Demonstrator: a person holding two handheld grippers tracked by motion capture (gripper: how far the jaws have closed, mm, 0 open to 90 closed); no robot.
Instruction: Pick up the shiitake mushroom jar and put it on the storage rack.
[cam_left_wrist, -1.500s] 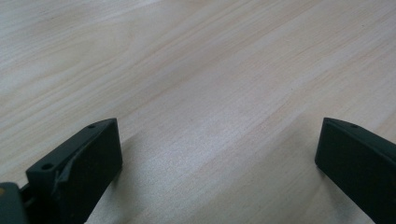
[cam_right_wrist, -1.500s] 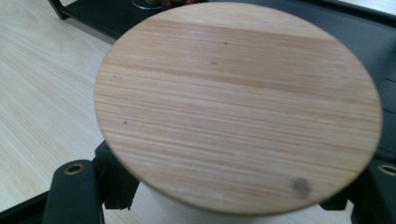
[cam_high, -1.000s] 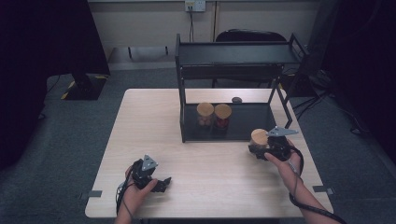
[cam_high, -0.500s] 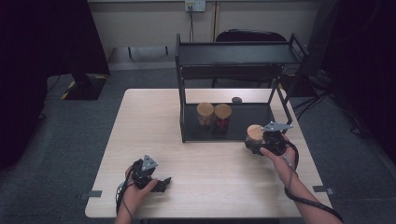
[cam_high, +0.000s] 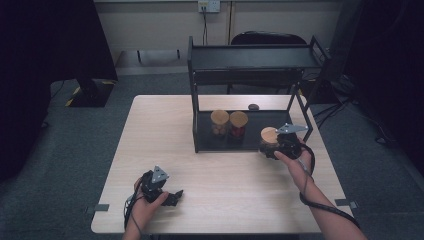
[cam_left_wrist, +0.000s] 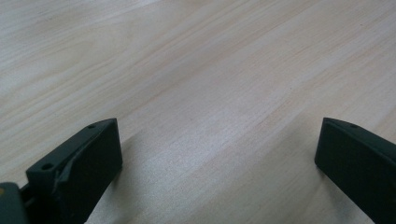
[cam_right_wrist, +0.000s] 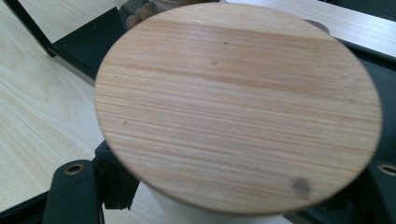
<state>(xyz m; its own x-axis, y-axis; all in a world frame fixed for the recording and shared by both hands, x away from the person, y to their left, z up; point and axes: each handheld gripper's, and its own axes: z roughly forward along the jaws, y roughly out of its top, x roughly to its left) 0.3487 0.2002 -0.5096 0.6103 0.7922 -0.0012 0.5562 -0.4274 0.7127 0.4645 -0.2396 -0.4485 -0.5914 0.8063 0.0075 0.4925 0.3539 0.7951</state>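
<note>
Jar (cam_high: 269, 141) with a round wooden lid (cam_right_wrist: 238, 105) sits clamped in the right tool (cam_high: 274, 146), at the front right corner of the black rack (cam_high: 250, 55), at about three o'clock on the surface (cam_high: 165, 130). Two more jars (cam_high: 229, 123) stand on the rack's bottom shelf just to its left, at nine o'clock from it. A small dark object (cam_high: 253, 106) lies behind the rack. The left tool (cam_high: 172, 197) rests at seven o'clock, jaws spread wide over bare wood, holding nothing.

Wooden table (cam_high: 165, 145) — black rack (cam_high: 250, 65), two jars (cam_high: 229, 123)
</note>
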